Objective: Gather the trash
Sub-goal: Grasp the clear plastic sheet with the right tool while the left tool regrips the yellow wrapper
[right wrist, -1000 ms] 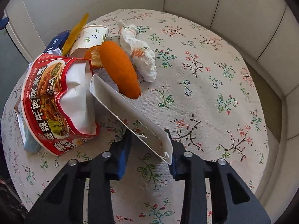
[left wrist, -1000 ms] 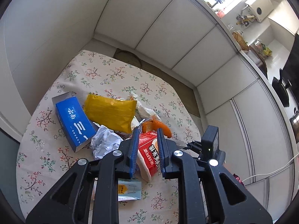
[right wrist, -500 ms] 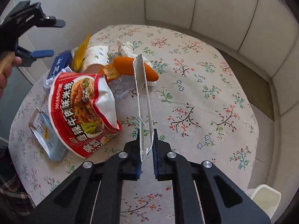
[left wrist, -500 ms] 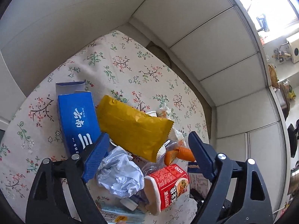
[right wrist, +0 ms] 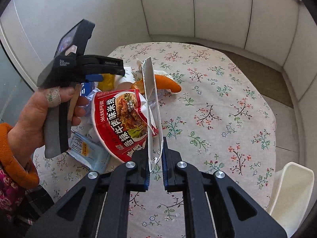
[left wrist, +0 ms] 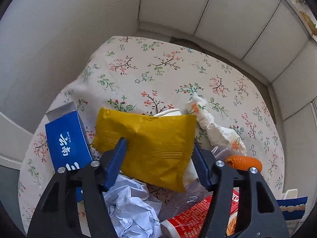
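Looking across the floral table (left wrist: 178, 63), we see the trash pile bunched at its 7 o'clock side in the left wrist view, with the yellow snack bag (left wrist: 146, 140) on top, long axis running roughly 9 to 3 o'clock across the jaws. Our left gripper (left wrist: 158, 154) straddles that bag: jaws have just been closing, one pad at each short end, and whether they press yet we cannot tell, so we call it open around it. Left is clearly the nearer hand. Blue box (left wrist: 67, 138) sits just beside at 9 o'clock, crumpled paper (left wrist: 130, 204) below at 6, orange peel (left wrist: 243, 162) at 3. Our right gripper (right wrist: 155, 170) is closed, pinching the near end of a thin white cardboard strip (right wrist: 151, 99) that points away to 12 o'clock, beside the red noodle bowl (right wrist: 120, 121).
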Action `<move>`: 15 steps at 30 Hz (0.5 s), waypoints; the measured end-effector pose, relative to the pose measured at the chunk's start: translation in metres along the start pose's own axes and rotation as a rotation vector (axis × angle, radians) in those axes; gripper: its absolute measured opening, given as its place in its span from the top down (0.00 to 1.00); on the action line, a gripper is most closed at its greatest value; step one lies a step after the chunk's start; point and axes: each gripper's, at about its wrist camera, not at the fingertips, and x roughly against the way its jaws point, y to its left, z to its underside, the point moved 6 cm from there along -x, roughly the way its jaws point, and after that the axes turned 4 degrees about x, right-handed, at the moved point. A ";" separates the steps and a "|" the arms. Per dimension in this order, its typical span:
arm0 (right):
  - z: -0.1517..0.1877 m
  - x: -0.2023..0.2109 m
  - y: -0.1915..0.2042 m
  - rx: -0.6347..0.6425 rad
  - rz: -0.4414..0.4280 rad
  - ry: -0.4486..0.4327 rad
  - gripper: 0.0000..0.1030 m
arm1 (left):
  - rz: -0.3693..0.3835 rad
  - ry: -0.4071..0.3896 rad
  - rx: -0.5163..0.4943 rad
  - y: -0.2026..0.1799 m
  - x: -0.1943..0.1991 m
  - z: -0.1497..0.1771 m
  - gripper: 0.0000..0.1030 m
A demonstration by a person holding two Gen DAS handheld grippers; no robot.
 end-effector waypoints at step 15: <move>-0.015 0.002 0.004 -0.022 0.004 -0.033 0.90 | 0.170 -0.069 0.027 0.019 0.064 -0.011 0.87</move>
